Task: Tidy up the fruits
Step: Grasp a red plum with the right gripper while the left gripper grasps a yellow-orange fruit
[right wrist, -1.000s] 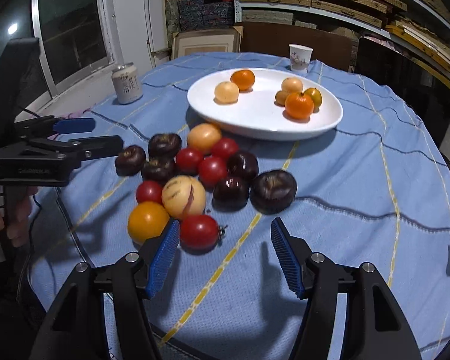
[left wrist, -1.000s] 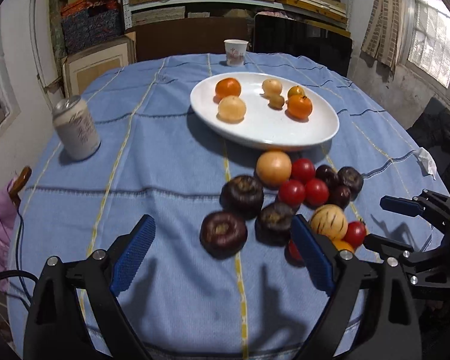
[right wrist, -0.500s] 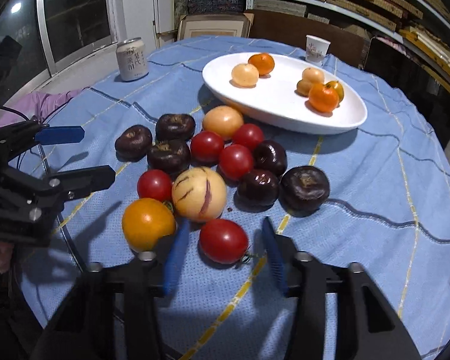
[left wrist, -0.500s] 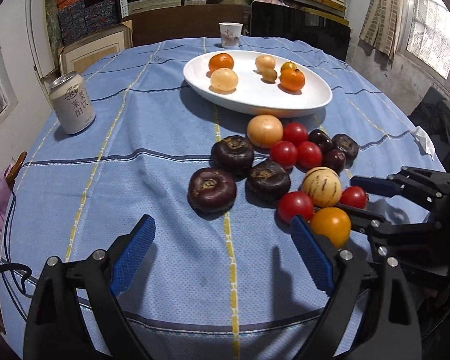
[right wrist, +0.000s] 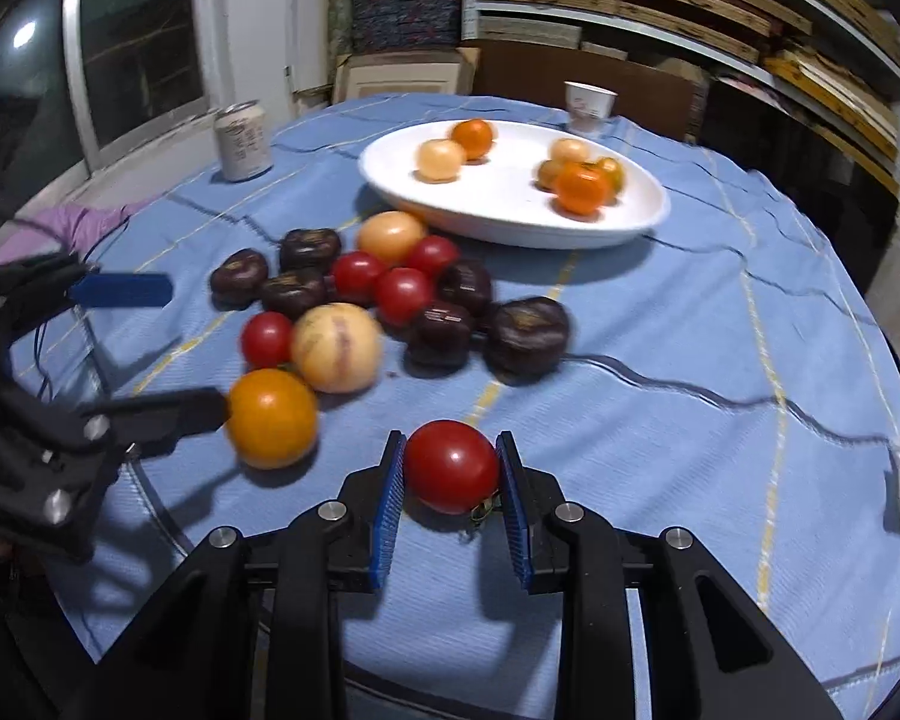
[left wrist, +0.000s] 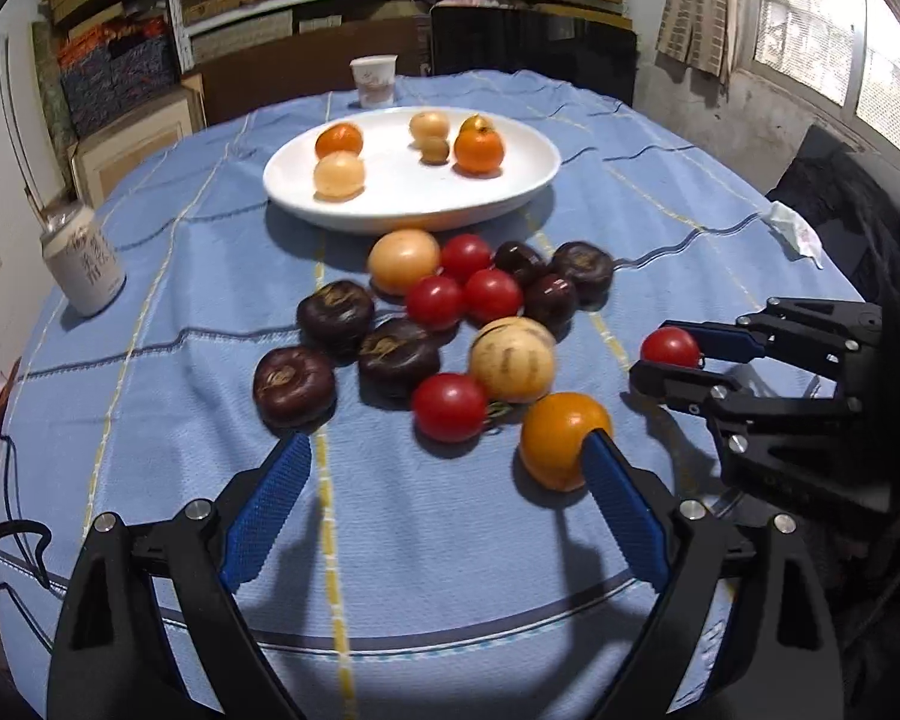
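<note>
My right gripper (right wrist: pixel 450 474) is shut on a red tomato (right wrist: pixel 452 466) and holds it just above the blue cloth, apart from the pile; it also shows in the left wrist view (left wrist: pixel 669 354). My left gripper (left wrist: pixel 444 474) is open and empty, its right finger beside an orange tomato (left wrist: pixel 561 438). A pile of red tomatoes (left wrist: pixel 450 408), dark purple fruits (left wrist: pixel 294 385) and a pale striped melon (left wrist: pixel 512 363) lies mid-table. A white plate (left wrist: pixel 528 180) behind holds several orange and pale fruits.
A drink can (left wrist: pixel 84 267) stands at the left of the table and a paper cup (left wrist: pixel 374 79) behind the plate. A crumpled tissue (left wrist: pixel 795 231) lies at the right edge. Shelves and boxes line the back wall.
My right gripper closed on the near red tomato and drew it away from the pile. My left gripper stayed open and pulled back a little.
</note>
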A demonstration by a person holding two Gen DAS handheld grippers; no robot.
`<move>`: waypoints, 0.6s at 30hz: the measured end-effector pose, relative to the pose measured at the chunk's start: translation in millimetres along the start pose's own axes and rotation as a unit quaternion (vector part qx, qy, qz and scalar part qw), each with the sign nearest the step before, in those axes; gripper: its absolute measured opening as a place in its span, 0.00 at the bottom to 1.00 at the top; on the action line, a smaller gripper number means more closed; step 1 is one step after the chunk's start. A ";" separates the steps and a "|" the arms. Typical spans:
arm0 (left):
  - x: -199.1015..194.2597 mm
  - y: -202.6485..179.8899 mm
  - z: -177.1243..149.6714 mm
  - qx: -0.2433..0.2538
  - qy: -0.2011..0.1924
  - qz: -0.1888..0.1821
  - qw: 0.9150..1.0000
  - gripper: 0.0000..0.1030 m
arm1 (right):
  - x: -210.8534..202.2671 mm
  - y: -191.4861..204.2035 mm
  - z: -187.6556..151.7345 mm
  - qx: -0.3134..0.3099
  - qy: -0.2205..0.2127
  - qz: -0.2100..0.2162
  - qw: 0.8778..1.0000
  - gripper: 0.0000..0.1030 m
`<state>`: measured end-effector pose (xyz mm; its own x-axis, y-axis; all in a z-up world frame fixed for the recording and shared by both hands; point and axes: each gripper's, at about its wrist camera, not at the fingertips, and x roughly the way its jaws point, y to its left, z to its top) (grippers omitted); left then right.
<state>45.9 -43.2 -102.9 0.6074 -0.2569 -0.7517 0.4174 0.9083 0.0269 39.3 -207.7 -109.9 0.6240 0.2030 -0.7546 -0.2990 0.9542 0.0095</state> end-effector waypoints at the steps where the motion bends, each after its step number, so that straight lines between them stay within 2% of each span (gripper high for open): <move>1: -1.8 -5.1 0.3 0.005 -0.006 -0.003 1.000 0.87 | -0.7 -7.0 -1.7 0.011 0.000 0.004 1.000 0.29; 7: 12.4 -31.1 -1.5 0.026 0.013 -0.012 1.000 0.86 | -4.3 -19.3 -8.7 0.030 -0.006 0.005 1.000 0.29; 12: 25.0 -48.6 3.7 0.031 0.012 -0.020 0.999 0.78 | -7.5 -32.2 -14.0 0.043 -0.009 0.002 0.999 0.29; 13: 25.8 -50.9 4.6 0.033 0.011 -0.022 0.999 0.72 | -7.8 -36.1 -15.1 0.048 -0.008 0.001 0.999 0.29; 14: 28.0 -55.0 6.1 0.039 0.012 -0.026 0.999 0.62 | -8.3 -39.5 -16.1 0.053 -0.008 0.003 0.999 0.29; 16: 32.2 -62.5 7.3 0.047 0.014 -0.031 0.998 0.60 | -8.9 -44.1 -17.5 0.060 -0.008 0.007 0.998 0.29; 18: 35.5 -68.0 8.1 0.054 0.016 -0.039 0.998 0.48 | -10.2 -45.5 -18.5 0.063 -0.012 0.011 0.998 0.29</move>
<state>44.5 -116.8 -126.2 0.5496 -0.3134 -0.7744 0.5344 0.8444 0.0376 33.1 -257.2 -114.9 0.6356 0.2284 -0.7374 -0.2210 0.9691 0.1097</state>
